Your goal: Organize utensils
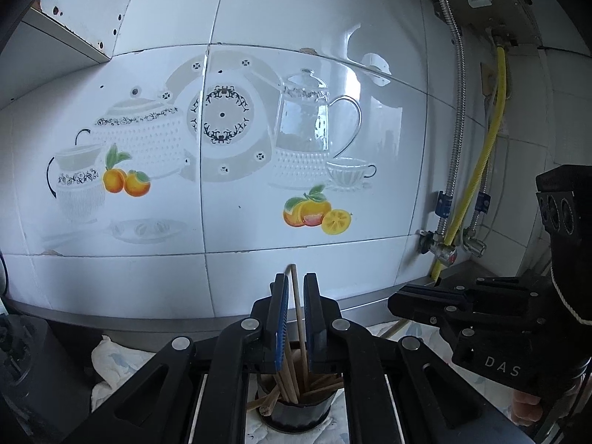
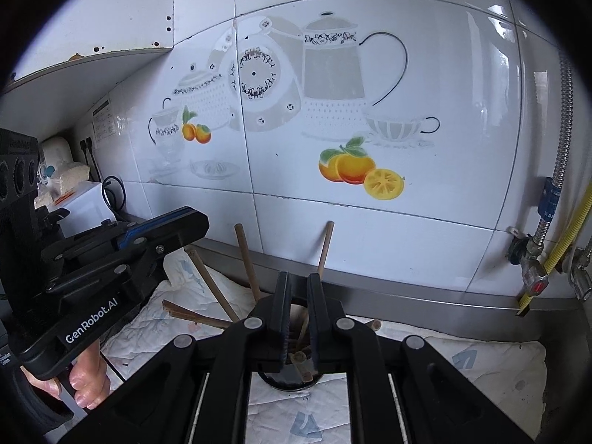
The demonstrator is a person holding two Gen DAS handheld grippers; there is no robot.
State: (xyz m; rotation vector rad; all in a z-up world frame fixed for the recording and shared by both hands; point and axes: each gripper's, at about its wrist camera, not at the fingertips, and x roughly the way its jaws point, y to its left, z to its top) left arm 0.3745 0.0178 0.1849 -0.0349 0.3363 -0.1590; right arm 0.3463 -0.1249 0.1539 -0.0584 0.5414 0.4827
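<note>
Left tool nearly closed, one chopstick standing between its pads directly above dark cup; contact uncertain. Right tool narrowly parted over same cup, holding nothing. More chopsticks fan from cup on cloth-covered worktop.

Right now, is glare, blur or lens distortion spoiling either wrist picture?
Left wrist view: window glare streaks the glossy white tiled wall; fisheye bows its grout lines; the thin wooden chopstick stays sharp. Right wrist view: glare sits at the wall's right edge; dark corners; nearest black fingers slightly soft.
</note>
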